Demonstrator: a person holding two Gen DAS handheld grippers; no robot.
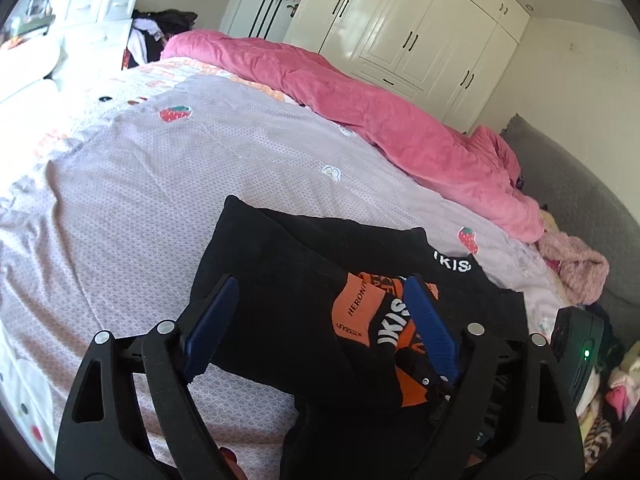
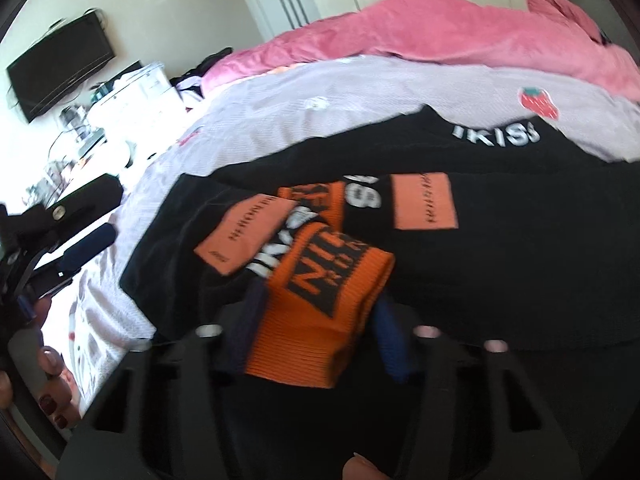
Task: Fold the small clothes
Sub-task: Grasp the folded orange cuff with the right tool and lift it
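right claw (image 2: 316,320) pinching orange sock cuff (image 2: 320,312) | left claw (image 1: 320,320) wide over black socks (image 1: 280,280) on bed (image 1: 160,168) | advice: align cuffs, fold flat

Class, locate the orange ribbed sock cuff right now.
In the right wrist view, the orange sock cuff sits low and central, between the fingers of the right gripper, over the black socks on the bed.

A home bedroom: a bed (image 1: 168,168) with strawberry-print sheet and pink duvet (image 1: 380,120), white wardrobe (image 1: 420,32) at the far wall, wall-mounted television (image 2: 60,68) far left.
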